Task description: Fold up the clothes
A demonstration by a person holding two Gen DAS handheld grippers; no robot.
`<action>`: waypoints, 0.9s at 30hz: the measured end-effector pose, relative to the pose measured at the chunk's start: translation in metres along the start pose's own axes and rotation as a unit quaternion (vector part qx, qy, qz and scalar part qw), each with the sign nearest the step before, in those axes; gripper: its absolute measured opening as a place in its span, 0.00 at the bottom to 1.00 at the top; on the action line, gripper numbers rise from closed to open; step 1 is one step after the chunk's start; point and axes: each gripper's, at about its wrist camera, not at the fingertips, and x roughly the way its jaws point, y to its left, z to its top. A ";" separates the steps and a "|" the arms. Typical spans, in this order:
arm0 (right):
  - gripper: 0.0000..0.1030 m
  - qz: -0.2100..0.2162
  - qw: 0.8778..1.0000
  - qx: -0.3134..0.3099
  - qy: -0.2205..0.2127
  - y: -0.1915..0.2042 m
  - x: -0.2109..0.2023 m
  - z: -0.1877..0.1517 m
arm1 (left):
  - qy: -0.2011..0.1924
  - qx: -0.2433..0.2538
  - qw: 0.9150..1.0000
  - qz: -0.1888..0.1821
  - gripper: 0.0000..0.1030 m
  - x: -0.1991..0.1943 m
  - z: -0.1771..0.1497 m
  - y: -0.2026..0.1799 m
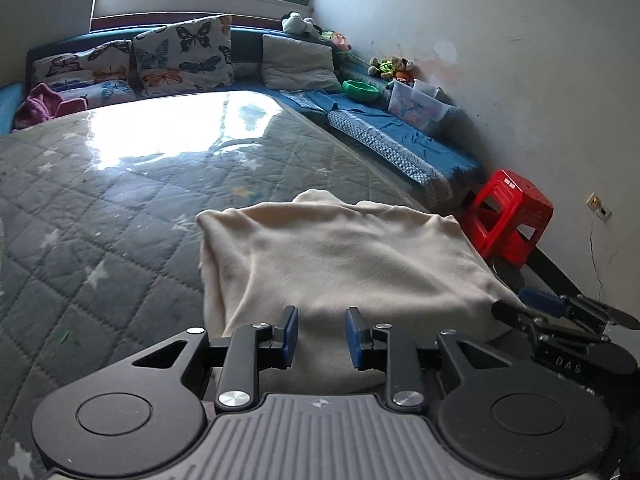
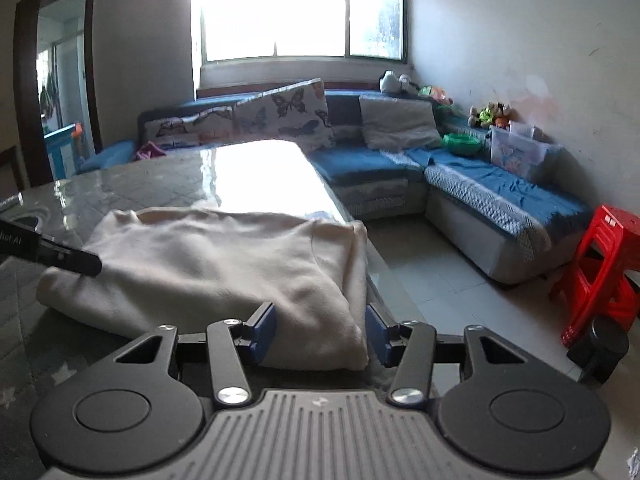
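A cream garment (image 1: 340, 248) lies folded in a rough rectangle on the grey quilted table (image 1: 100, 208), close to the table's right edge. My left gripper (image 1: 322, 334) hovers at the garment's near edge, its blue pads apart and pressing on nothing. My right gripper (image 2: 320, 334) stands open around the near right corner of the garment (image 2: 224, 264), with cloth lying between the fingers and the right pad clear of it. The right gripper (image 1: 520, 308) also shows at the garment's right side in the left wrist view. A black finger of the left gripper (image 2: 72, 262) rests by the garment's left side.
The table's right edge (image 2: 376, 272) drops to a tiled floor (image 2: 432, 280). A blue corner sofa (image 2: 500, 196) with butterfly pillows (image 1: 184, 56), a clear box (image 1: 420, 106) and a green bowl (image 1: 360, 90) runs along the walls. A red stool (image 1: 506, 216) stands by the right wall.
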 end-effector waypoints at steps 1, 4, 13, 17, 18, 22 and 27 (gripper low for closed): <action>0.58 0.000 1.000 0.003 -0.003 0.000 -0.001 0.000 | 0.001 -0.003 1.000 0.004 0.28 -0.002 -0.002 0.002; 0.66 -0.001 1.000 0.006 -0.001 0.003 0.000 -0.002 | 0.003 -0.016 1.000 0.007 0.29 -0.006 -0.007 0.009; 0.87 0.002 1.000 0.002 -0.003 0.015 -0.008 -0.006 | 0.002 -0.036 0.999 0.016 0.38 -0.019 -0.018 0.020; 0.97 0.002 1.000 -0.010 -0.007 0.025 -0.015 -0.008 | 0.000 -0.035 0.999 0.018 0.49 -0.026 -0.022 0.019; 1.00 0.000 1.000 -0.013 -0.009 0.028 -0.017 -0.009 | -0.001 -0.035 0.999 0.021 0.54 -0.028 -0.023 0.018; 1.00 0.002 1.000 -0.017 -0.012 0.038 -0.023 -0.012 | -0.005 -0.032 0.999 0.027 0.59 -0.034 -0.026 0.020; 1.00 0.011 1.000 -0.004 -0.011 0.045 -0.029 -0.016 | -0.007 -0.027 0.999 0.035 0.73 -0.041 -0.033 0.020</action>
